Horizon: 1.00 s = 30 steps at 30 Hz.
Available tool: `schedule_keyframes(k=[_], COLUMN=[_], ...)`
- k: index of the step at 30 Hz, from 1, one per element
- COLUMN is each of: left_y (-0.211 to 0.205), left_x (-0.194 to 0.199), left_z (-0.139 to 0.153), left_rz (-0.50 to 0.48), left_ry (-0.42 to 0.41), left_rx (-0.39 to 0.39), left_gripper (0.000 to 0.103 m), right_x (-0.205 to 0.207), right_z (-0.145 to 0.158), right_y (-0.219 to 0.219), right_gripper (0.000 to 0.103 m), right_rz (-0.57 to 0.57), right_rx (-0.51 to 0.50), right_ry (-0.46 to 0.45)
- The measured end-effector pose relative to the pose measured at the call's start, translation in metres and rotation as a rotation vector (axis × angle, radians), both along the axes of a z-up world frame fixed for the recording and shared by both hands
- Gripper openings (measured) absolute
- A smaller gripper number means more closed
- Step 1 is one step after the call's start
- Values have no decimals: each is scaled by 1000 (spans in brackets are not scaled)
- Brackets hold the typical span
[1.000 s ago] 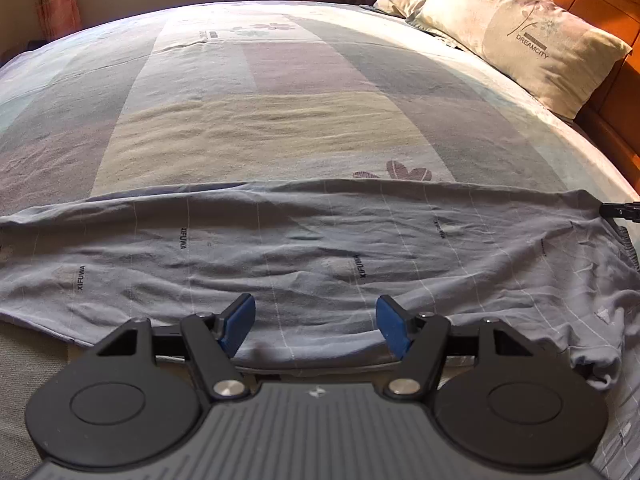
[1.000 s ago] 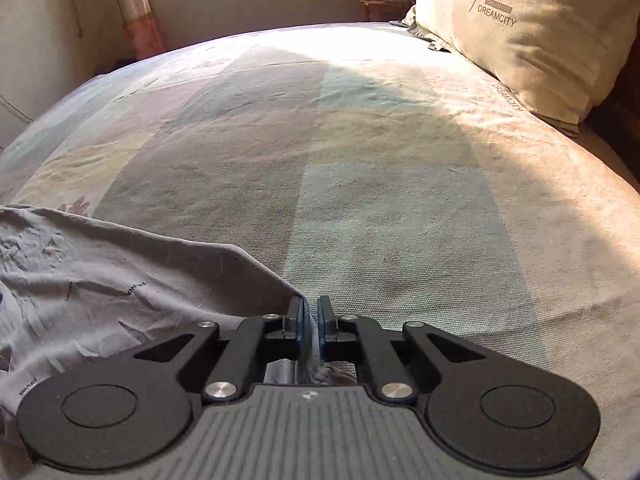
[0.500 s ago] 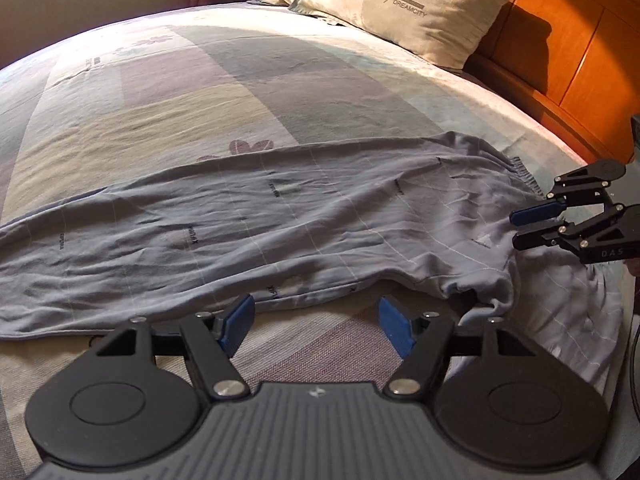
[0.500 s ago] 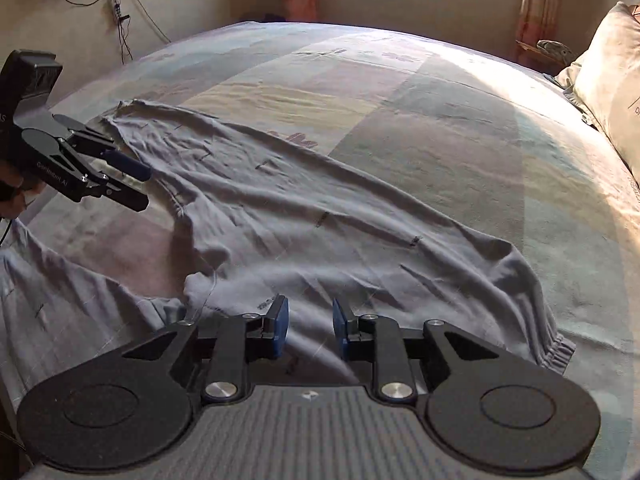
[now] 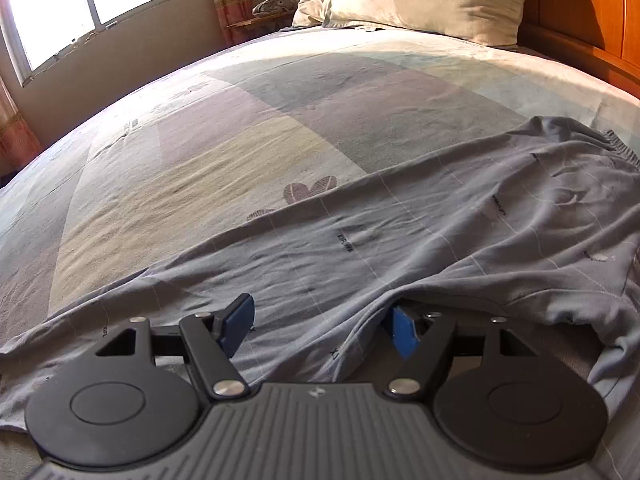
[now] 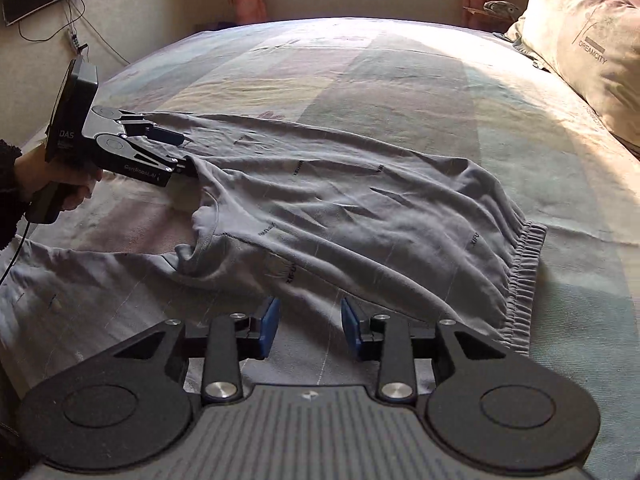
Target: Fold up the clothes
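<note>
Here the right hand-held gripper (image 6: 306, 326) hovers low over the near hem of the trousers (image 6: 360, 216), jaws parted, nothing between the blue pads. The grey trousers lie spread on the bed (image 6: 400, 80), one leg laid partly over the other, elastic waistband (image 6: 524, 276) to the right in the right wrist view. The left hand-held gripper (image 6: 182, 152) sits at the inner edge of the upper leg; its jaws stand wide and a ridge of cloth runs between the pads (image 5: 404, 330), one finger tucked under the fabric, not yet clamped. Judgement: a grasp on that edge is being set up. To do it well, close on the hem only, both layers of the one leg, not the bedsheet beneath; keep the pinch low and lift evenly, or the thin knit will bunch and drag the lower leg. Hard to make out: whether the left pad touches the sheet, and how many layers lie in its gap. The trouser cuffs run out of view at left. Beyond, a pillow (image 6: 588, 48) marked DREAMCITY; the person's hand (image 6: 76, 188) shows only partly.
</note>
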<state>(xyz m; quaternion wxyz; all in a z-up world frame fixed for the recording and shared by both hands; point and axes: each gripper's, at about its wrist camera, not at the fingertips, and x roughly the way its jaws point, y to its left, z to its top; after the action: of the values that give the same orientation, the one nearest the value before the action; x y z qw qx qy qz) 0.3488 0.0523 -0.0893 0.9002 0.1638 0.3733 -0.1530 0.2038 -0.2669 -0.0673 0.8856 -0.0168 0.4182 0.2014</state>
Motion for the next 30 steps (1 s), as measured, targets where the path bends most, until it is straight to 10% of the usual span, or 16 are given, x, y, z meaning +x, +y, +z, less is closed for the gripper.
schedule_keyframes(k=[10, 22, 30], left_y=[16, -3, -43], left_x=[-27, -123, -137], left_z=[10, 45, 38], left_rz=[3, -170, -276], left_ry=[66, 165, 220], left_rx=[14, -108, -266], left_gripper=[71, 76, 76], right_x=[-8, 77, -13], right_z=[2, -31, 6], right_y=[17, 68, 17], right_gripper=[42, 36, 46], right_rz=[40, -1, -78], right_rx=[67, 33, 4], right_ry=[-9, -2, -72])
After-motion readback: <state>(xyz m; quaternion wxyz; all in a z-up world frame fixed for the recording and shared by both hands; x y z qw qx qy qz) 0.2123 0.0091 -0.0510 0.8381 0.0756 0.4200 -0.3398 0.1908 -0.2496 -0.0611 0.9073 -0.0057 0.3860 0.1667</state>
